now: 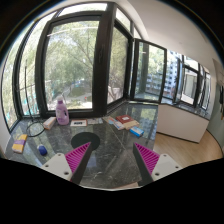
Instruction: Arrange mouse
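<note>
**Mouse not yet in hand**

No mouse clearly identifiable anywhere on the glass-topped table (105, 150); task judged barely begun. Gripper (112, 157) hovering above the near edge, magenta-padded fingers (79, 155) apart, holding nothing. Pink plastic bottle (62, 111) near the far left corner, small coloured items scattered beyond.

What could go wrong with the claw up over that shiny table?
The claw is open and holds nothing, and no mouse can be made out from here, so it might head toward the wrong thing. The glass table mirrors the windows, which could make depth hard to judge when coming down. The pink bottle stands upright beyond the claw, so a careless sweep that way could tip it.
</note>
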A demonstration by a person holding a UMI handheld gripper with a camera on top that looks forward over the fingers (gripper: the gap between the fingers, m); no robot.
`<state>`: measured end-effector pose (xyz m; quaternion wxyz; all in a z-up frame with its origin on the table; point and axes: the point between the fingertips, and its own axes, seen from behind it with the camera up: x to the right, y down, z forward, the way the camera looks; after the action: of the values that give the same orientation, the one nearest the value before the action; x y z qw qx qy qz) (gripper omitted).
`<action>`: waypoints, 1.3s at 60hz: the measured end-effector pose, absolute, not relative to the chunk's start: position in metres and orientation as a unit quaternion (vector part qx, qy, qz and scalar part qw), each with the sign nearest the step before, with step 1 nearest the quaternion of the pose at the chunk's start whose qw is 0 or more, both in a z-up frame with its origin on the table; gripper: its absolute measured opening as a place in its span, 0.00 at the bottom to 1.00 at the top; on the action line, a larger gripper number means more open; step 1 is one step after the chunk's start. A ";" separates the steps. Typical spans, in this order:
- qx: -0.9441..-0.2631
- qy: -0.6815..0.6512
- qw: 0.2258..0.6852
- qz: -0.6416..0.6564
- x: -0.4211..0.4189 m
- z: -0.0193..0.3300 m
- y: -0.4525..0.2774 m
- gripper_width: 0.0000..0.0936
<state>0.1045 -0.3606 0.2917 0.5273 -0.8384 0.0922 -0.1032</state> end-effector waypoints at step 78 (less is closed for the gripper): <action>-0.899 -0.100 0.424 0.043 -0.313 -0.007 -0.151 0.92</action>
<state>-0.3129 -0.1510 -0.0071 0.4240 -0.8991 -0.0998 0.0431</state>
